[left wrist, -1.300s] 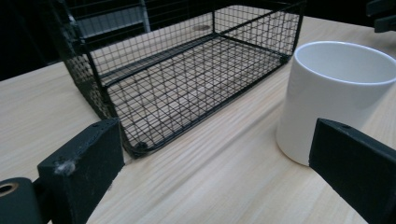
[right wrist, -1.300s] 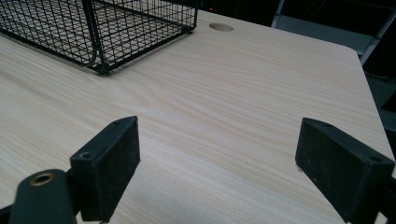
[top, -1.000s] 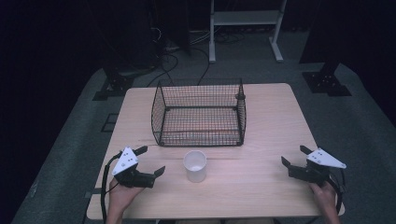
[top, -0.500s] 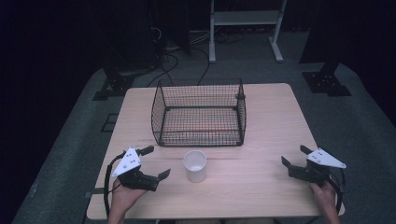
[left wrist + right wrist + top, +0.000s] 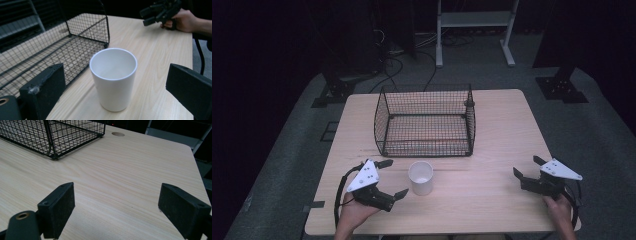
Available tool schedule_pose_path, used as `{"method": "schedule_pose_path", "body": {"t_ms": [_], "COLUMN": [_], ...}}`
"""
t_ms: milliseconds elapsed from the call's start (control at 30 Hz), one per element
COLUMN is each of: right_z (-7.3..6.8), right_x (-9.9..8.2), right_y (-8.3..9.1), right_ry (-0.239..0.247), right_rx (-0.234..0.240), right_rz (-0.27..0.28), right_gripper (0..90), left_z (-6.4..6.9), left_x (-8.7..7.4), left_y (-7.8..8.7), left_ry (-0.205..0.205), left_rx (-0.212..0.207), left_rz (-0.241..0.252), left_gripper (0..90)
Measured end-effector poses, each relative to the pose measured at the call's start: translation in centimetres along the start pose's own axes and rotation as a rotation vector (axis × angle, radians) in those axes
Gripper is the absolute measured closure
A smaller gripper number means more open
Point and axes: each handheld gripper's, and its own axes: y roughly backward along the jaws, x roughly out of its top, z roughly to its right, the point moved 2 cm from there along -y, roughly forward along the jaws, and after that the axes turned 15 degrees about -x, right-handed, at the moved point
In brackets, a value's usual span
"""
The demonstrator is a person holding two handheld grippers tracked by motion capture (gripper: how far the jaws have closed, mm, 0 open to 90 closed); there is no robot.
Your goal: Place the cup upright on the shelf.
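The left gripper (image 5: 392, 177) sits low at the near left of the table (image 5: 502, 130), angled right toward the white cup (image 5: 420, 177), tongs spread wide with the cup just ahead of the gap, not touching. Over at the near right, the right gripper (image 5: 526, 167) hovers with its tongs apart too, pointing left. The cup is plain, glossy, upright and empty, standing just in front of the wire basket (image 5: 425, 120).
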Motion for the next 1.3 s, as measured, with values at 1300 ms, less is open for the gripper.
{"method": "schedule_pose_path", "body": {"t_ms": [1300], "right_z": [-0.1], "right_x": [0.0], "right_y": [0.0], "right_ry": [0.014], "right_rx": [0.003], "right_rz": [-0.001], "right_gripper": [13.1], "left_z": [-2.9], "left_x": [-1.2], "left_y": [-7.4], "left_ry": [0.039], "left_rx": [-0.081], "left_rz": [-0.262], "left_gripper": [2.0]}}
